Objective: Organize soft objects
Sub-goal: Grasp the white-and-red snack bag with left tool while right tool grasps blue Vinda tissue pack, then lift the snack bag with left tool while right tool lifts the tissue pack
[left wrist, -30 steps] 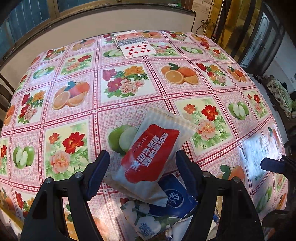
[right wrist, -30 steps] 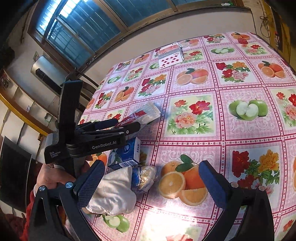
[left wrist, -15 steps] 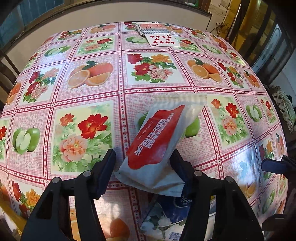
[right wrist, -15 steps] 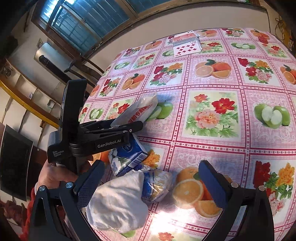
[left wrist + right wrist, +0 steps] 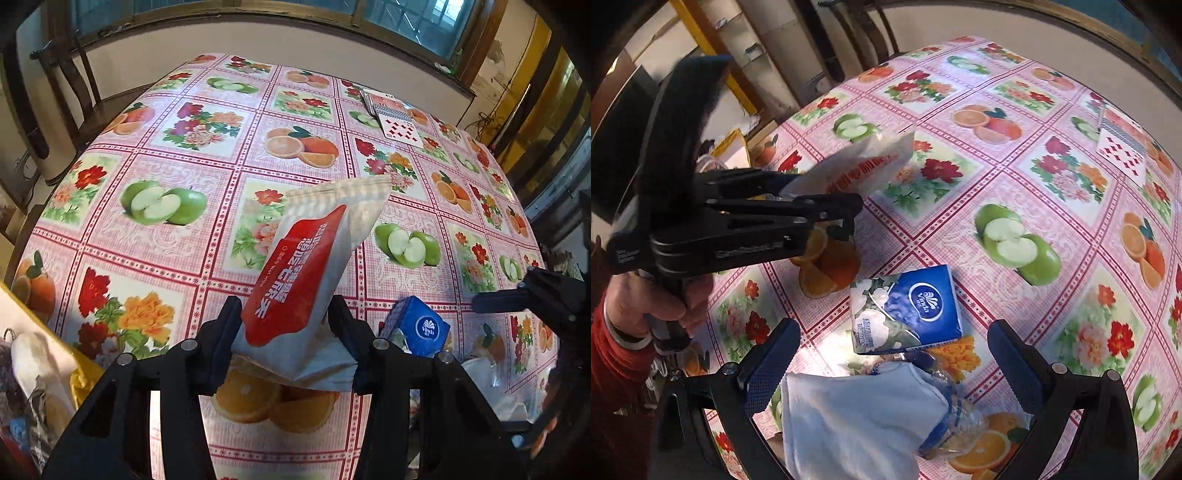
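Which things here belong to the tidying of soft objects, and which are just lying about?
Belonging: wet wipes packet in the left gripper; tissue pack; white cloth; right gripper, open.
Lying about: playing cards; chair.

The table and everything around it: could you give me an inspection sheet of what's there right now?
Surface: table under a pink fruit-and-flower oilcloth.
Job's things: red-and-white wet wipe packet held off the table; blue tissue pack and white cloth lying on it.
Clutter: playing cards at the far edge; crinkly clear wrapper beside the cloth.
Grippers: left hand-held gripper shut on the packet; right hand-held gripper open, over the cloth.
Cables: wires by the far wall.
Surroundings: windows, a wooden chair, a yellow bag at the left edge.
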`<state>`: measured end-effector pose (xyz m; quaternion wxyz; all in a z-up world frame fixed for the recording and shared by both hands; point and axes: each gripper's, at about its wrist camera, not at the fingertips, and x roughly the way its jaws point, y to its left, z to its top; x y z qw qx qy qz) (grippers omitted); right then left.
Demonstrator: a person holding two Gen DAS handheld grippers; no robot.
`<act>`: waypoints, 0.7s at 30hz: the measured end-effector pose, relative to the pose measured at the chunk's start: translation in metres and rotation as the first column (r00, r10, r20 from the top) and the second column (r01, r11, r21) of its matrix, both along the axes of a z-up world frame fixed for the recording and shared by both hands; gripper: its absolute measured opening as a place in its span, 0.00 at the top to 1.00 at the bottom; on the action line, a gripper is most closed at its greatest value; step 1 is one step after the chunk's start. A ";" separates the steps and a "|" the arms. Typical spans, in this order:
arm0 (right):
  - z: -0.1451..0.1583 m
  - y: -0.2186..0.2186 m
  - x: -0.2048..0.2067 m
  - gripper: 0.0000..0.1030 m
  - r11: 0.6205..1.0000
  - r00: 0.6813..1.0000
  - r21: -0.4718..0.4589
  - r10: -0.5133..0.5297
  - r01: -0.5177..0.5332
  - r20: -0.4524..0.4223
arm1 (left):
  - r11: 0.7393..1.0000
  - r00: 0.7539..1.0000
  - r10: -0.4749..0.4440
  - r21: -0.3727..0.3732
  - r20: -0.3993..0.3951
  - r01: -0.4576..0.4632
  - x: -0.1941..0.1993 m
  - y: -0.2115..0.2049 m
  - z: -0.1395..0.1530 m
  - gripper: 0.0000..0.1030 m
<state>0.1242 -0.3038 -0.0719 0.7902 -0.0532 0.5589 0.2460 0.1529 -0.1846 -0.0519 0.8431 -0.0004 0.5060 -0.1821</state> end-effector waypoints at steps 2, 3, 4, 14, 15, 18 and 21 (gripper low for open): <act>-0.010 0.011 0.007 0.01 0.998 0.999 -0.058 0.032 -0.033 -0.017 | 1.000 1.000 0.014 -0.013 0.005 -0.014 -0.008 0.010 0.002 0.54; -0.015 0.015 0.011 0.01 0.995 0.999 -0.090 0.040 -0.042 -0.025 | 1.000 1.000 0.014 -0.016 0.005 -0.014 -0.012 0.014 0.002 0.54; -0.020 0.019 0.014 0.01 0.993 0.998 -0.112 0.045 -0.049 -0.033 | 1.000 1.000 0.010 -0.024 -0.001 -0.010 -0.016 0.016 0.001 0.54; -0.044 0.032 0.021 0.06 0.976 0.996 -0.204 0.066 -0.078 -0.063 | 0.997 1.000 0.004 -0.074 -0.030 -0.006 -0.043 0.029 -0.010 0.54; -0.046 0.029 0.021 0.07 0.976 0.997 -0.209 0.041 -0.053 -0.061 | 0.997 1.000 0.006 -0.076 -0.028 -0.008 -0.045 0.030 -0.010 0.54; -0.043 0.007 0.027 0.11 0.982 0.995 -0.172 -0.092 0.084 -0.039 | 0.996 0.999 0.004 -0.092 -0.037 -0.007 -0.049 0.033 -0.012 0.54; -0.038 -0.019 0.028 0.23 0.974 0.981 -0.130 -0.189 0.184 -0.029 | 0.995 0.999 0.003 -0.098 -0.042 -0.007 -0.053 0.035 -0.016 0.54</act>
